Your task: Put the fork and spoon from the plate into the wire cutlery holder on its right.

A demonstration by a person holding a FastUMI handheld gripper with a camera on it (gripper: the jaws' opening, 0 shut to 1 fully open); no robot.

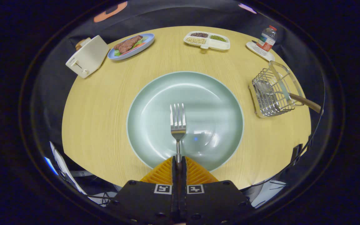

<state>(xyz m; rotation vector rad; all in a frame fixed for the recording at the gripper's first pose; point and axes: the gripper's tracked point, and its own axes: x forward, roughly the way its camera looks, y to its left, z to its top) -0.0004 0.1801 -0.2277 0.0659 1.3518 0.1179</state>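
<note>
— Where was the fork (178, 125)?

— Clamped by its handle between both fingers of my gripper (179, 162), tines pointing ahead over the plate (148, 103).

— Why by the handle?

— I judged so the tines could enter the wire cutlery holder (272, 93) on the right, where a spoon (305, 103) already leaned.

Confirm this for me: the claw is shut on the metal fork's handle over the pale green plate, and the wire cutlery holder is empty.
Not quite. In the gripper view the wire cutlery holder already holds a brown-handled utensil. The rest stands: the claw is shut on the metal fork over the pale green plate.
</note>
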